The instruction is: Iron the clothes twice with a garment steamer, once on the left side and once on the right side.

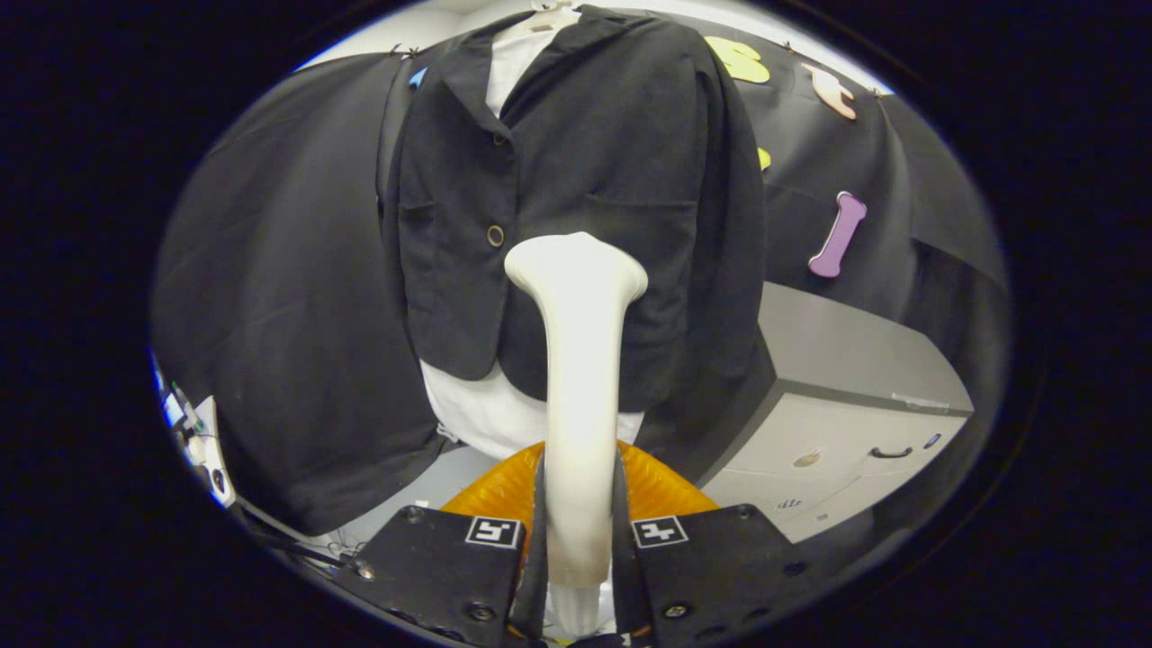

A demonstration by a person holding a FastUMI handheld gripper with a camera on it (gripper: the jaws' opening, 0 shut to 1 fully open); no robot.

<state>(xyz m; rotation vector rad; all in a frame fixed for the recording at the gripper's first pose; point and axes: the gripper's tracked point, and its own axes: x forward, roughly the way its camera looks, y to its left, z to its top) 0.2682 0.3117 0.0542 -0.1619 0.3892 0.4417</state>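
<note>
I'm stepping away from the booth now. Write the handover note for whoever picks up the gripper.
Gripper: shut on the steamer, both fingers clamped on its handle.
Steamer: upright between the fingers, its head against or just in front of the jacket, near the middle of the front, below the button.
Jacket: hangs on a hanger over a white shirt, against the booth wall. A grey cabinet stands beside it.
Done: steamer picked up and brought to the jacket. Passes made so far cannot be told.
Left: confirm and finish one pass on the left side and one on the right.
</note>
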